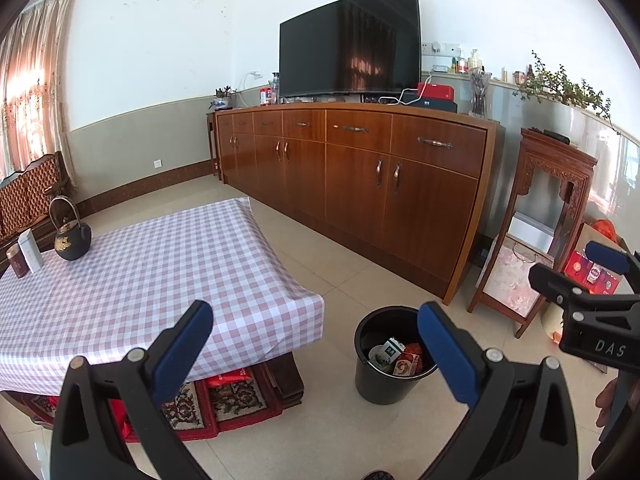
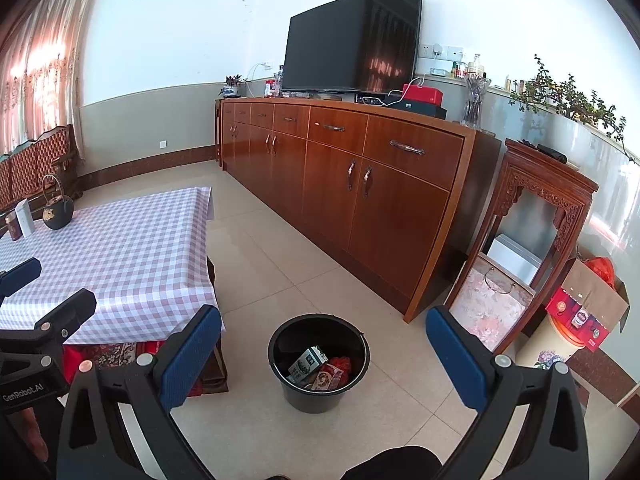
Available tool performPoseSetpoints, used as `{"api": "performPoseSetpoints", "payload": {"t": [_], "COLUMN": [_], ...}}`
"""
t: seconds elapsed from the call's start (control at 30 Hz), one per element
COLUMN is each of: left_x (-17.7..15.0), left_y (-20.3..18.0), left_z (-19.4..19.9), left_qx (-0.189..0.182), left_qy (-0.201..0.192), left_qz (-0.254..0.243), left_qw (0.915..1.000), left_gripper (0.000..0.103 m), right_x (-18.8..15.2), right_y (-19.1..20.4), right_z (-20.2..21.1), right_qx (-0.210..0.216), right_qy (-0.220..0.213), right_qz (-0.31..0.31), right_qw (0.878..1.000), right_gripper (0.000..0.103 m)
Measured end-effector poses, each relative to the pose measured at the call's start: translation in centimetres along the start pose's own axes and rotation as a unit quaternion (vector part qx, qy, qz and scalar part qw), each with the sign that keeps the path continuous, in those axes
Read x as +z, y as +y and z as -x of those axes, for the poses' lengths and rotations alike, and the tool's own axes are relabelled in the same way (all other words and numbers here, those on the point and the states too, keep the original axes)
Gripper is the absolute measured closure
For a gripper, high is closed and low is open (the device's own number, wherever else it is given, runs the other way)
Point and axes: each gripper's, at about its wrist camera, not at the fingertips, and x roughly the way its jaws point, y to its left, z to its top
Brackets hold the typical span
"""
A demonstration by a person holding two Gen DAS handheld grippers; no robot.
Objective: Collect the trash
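A black trash bin (image 1: 390, 384) stands on the tile floor beside the table; it also shows in the right wrist view (image 2: 316, 394). Inside lie a green-white carton (image 2: 307, 362), red wrappers (image 2: 340, 366) and other packaging (image 1: 406, 362). My left gripper (image 1: 316, 344) is open and empty, held above the floor between table corner and bin. My right gripper (image 2: 324, 352) is open and empty, held above the bin. The right gripper shows at the right edge of the left wrist view (image 1: 588, 280), the left one at the left edge of the right wrist view (image 2: 36, 292).
A low table with a checked cloth (image 1: 160, 280) carries a black teapot (image 1: 72, 240), a white box (image 1: 31, 250) and a brown tin (image 1: 16, 262). A long wooden sideboard (image 1: 360, 176) with a TV (image 1: 350, 42) runs behind. A carved stand (image 2: 532, 240) and cardboard box (image 2: 592, 304) stand right.
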Motion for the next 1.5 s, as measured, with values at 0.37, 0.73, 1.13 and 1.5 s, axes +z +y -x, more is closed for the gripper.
{"api": "performPoseSetpoints", "payload": {"t": [0.37,0.73,1.13,1.5], "left_x": [0.16,0.28,0.25,0.11], "left_y": [-0.13,-0.19,0.03,0.45], "left_z": [-0.08,-0.14,-0.33,-0.40], "left_qx": [-0.007,-0.010,-0.006,-0.022], "left_qy": [0.001,0.001,-0.001,-0.002], "left_qz": [-0.005,-0.004,-0.007,0.002], "left_qw": [1.0000,0.9999,1.0000,0.9997], "left_gripper": [0.000,0.000,0.000,0.000], "right_x": [-0.05,-0.12,-0.10,-0.18], "right_y": [-0.20,-0.44,-0.39,-0.37], "right_z": [-0.07,-0.16,-0.16,-0.14], "right_qx": [-0.001,-0.004,-0.006,-0.006], "right_qy": [0.000,0.000,0.001,0.002], "right_qz": [-0.002,-0.005,-0.004,-0.004], "right_qw": [1.000,1.000,1.000,1.000], "right_gripper": [0.000,0.000,0.000,0.000]}}
